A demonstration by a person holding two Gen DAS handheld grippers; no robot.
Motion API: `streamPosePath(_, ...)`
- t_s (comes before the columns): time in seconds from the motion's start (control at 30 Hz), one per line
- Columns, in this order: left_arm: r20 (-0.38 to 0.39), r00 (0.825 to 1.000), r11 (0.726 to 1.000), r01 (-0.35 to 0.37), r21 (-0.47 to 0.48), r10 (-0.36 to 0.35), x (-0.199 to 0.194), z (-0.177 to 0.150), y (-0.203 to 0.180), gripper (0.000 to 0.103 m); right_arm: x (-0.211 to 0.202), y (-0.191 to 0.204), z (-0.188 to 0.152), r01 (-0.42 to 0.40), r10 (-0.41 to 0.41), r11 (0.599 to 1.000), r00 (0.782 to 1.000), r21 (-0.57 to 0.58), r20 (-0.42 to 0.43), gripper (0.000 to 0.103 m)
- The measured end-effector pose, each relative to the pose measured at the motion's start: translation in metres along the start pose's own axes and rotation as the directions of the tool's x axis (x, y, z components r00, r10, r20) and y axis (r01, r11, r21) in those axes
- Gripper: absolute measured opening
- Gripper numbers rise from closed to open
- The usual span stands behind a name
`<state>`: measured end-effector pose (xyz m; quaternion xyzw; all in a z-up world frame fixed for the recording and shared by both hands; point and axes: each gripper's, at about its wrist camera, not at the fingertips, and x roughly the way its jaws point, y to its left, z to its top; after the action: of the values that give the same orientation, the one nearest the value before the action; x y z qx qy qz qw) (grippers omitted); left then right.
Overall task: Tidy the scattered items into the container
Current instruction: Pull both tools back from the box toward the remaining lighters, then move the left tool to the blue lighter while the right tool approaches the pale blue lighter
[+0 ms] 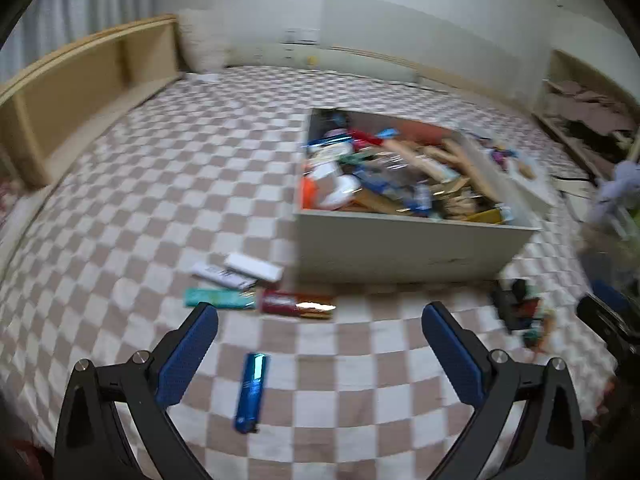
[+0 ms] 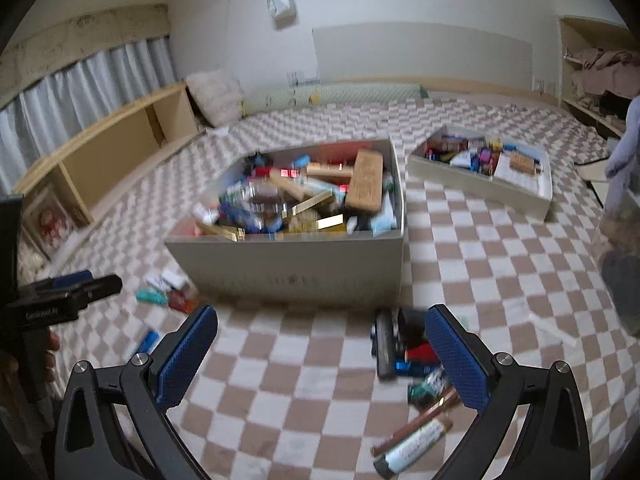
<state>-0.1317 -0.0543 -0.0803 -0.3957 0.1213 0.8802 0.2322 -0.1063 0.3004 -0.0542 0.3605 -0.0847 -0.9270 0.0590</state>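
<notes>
Left tool [image 1: 320,316] gapes wide, holding nothing. A glossy blue slim rectangular pack [image 1: 251,392] lies on the checked bed cover [image 1: 120,208] between its fingers, long axis roughly along the tool's line. Right tool [image 2: 322,318] likewise wide and empty, farther off. Beyond stands the full grey open box [image 1: 400,246].
</notes>
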Motion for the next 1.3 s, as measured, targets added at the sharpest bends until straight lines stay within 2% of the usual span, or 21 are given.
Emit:
streamPosePath(0.23,-0.072,0.995,0.998,-0.065,-0.011,0.064,0.027,-0.033,0.006,0.103,0.015,-0.001,-0.035,0.010,-0.010,1.000,0.997,-0.002,-0.081,0.103)
streamPosePath(0.4,-0.109,0.990,0.995,-0.095,-0.010,0.093,0.041,-0.052,0.008,0.103,0.017,-0.004,-0.054,0.010,-0.008,1.000,0.995,0.019,-0.099,0.103)
streamPosePath(0.57,-0.145,0.974,0.984,-0.176,-0.005,0.174,0.054,-0.071,0.011,0.103,0.017,-0.016,-0.059,-0.012,0.022,0.996,0.994,0.090,-0.112,0.103)
streamPosePath(0.7,-0.188,0.962,0.979,-0.204,-0.018,0.197,0.064,-0.086,0.013,0.103,0.016,-0.026,-0.059,-0.015,0.032,0.989,0.994,0.149,-0.108,0.103)
streamPosePath(0.8,-0.216,0.957,0.979,-0.204,-0.029,0.193,0.071,-0.096,0.012,0.103,0.022,-0.033,-0.061,-0.038,0.067,0.981,0.987,0.190,-0.149,0.103)
streamPosePath(0.97,-0.185,0.968,0.985,-0.174,-0.009,0.169,0.069,-0.096,0.003,0.103,0.025,-0.040,-0.065,-0.041,0.080,0.972,0.983,0.230,-0.163,0.103)
streamPosePath(1.1,-0.143,0.972,0.982,-0.181,0.050,0.187,0.063,-0.103,-0.015,0.103,0.026,-0.046,-0.067,-0.047,0.092,0.963,0.983,0.267,-0.159,0.103)
streamPosePath(1.3,-0.086,0.987,0.983,-0.123,0.140,0.136,0.048,-0.118,-0.042,0.103,0.025,-0.056,-0.070,-0.030,0.085,0.945,0.984,0.326,-0.156,0.103)
